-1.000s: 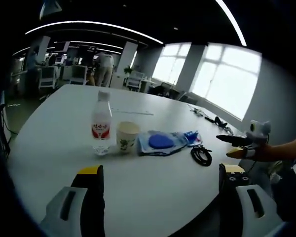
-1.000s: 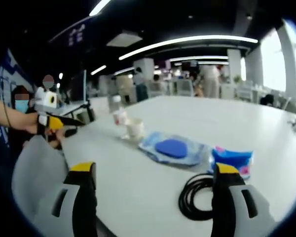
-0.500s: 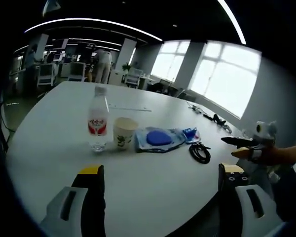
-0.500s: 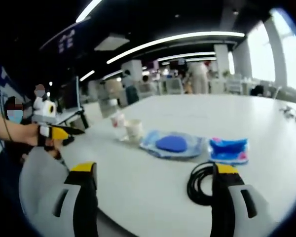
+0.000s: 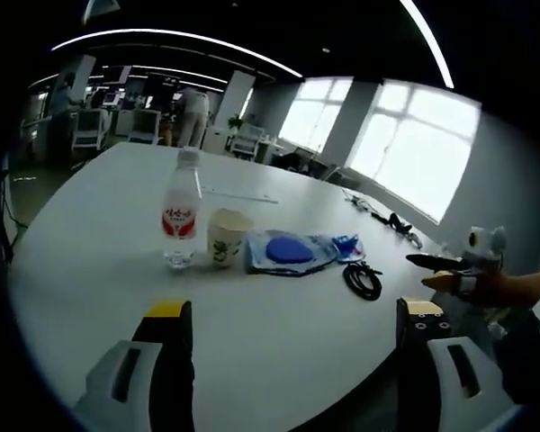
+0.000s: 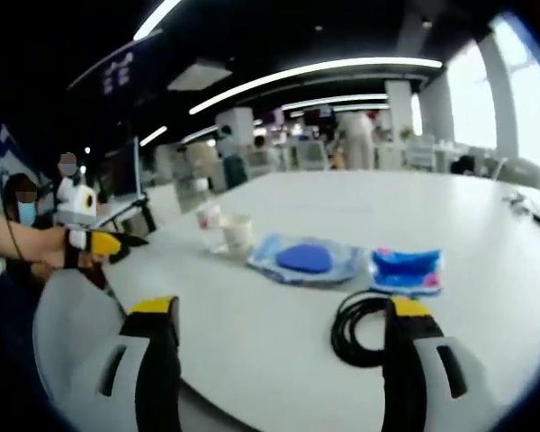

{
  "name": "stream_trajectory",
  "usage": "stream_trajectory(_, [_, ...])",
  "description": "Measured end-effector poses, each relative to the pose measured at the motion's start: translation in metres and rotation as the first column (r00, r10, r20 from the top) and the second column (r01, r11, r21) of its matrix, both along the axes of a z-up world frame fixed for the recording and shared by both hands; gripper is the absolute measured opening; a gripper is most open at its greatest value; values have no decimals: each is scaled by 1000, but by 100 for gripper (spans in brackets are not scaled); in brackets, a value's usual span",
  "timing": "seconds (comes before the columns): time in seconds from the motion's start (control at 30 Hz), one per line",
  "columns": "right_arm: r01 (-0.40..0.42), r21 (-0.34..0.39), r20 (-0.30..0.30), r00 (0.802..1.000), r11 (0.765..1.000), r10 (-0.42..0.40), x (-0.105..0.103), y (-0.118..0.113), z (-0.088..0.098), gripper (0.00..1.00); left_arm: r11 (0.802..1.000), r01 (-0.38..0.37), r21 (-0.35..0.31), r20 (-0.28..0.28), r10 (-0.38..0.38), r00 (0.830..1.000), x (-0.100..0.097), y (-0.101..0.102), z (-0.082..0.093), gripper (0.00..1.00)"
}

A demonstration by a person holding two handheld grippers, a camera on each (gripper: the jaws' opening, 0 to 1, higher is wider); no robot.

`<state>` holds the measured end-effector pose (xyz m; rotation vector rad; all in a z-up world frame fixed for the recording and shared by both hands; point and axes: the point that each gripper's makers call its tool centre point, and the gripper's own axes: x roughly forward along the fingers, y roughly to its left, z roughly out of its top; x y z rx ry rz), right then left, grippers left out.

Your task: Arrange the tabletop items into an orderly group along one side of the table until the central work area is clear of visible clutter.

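Your landmark is the white paper cup with a green print (image 5: 227,238), standing upright on the large white round-edged table (image 5: 99,270). In the left gripper view, the clear plastic water bottle with a red label and white cap (image 5: 181,216) stands upright just beside the cup on its left, and the clear plastic pouch holding a blue oval pad (image 5: 291,252) lies flat just beside the cup on its right. Beyond the pouch from the cup sits a small blue packet (image 5: 348,245), and past that the coiled black cable (image 5: 364,280), nearest the table edge. All 5 items form 1 loose row.

Your left gripper (image 5: 288,360) has its 2 yellow-tipped jaws spread wide with nothing between them, hanging over the near table edge. Your right gripper (image 6: 274,360) is likewise spread and empty; in its own view its right jaw overlaps the cable (image 6: 360,328), cutting off part of the coil.

The cup's print and the bottle label are too blurred to read. In the right gripper view the bottle (image 6: 208,216) behind the cup (image 6: 237,234) is hard to make out
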<state>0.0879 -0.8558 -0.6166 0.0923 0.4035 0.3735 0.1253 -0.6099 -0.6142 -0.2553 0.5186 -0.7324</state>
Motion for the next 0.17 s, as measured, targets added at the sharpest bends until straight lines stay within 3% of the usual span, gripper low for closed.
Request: stream_trajectory(0.17, [-3,2,-4,1000,1000,3,-2,0,-1,91,1000,-17,-9,4,17,1000,2,1,2,93])
